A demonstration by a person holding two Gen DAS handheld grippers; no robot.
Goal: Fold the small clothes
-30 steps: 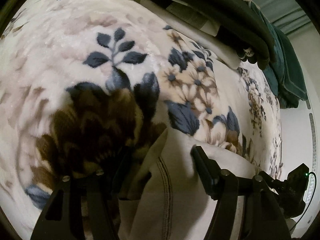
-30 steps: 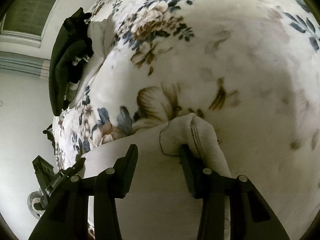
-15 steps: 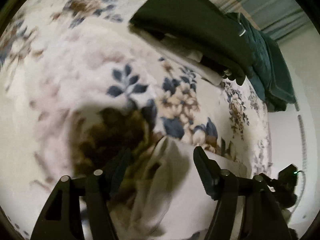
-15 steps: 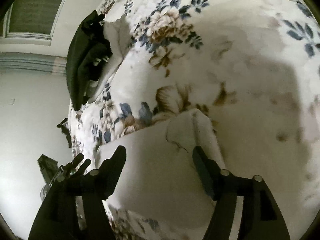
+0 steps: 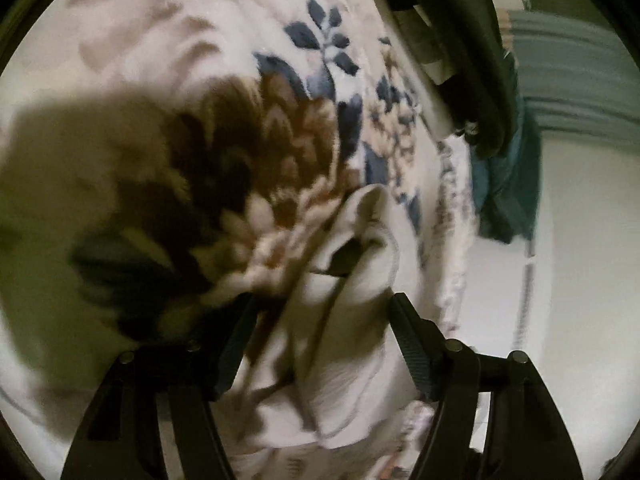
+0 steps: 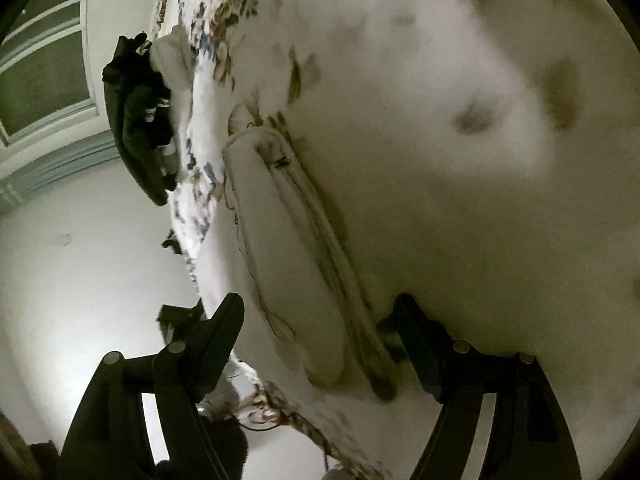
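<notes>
A small cream garment (image 5: 352,312) with stitched seams lies bunched on the floral blanket (image 5: 224,92). In the left wrist view it sits between the fingers of my open left gripper (image 5: 322,334), which does not clamp it. In the right wrist view the same garment (image 6: 288,248) lies as a long folded strip with a seamed edge, running from the blanket's middle down between the fingers of my open right gripper (image 6: 320,332). Both views are blurred by motion.
A pile of dark clothes (image 5: 460,40) over a pale garment and a teal cloth (image 5: 508,184) lies at the blanket's far edge. The dark pile also shows in the right wrist view (image 6: 136,120). Beyond the blanket's edge (image 6: 192,208) are a white wall and a window.
Both grippers let go of the cream garment and opened wide. Both cameras swung and tilted; the garment now lies looser and more folded on the blanket.
</notes>
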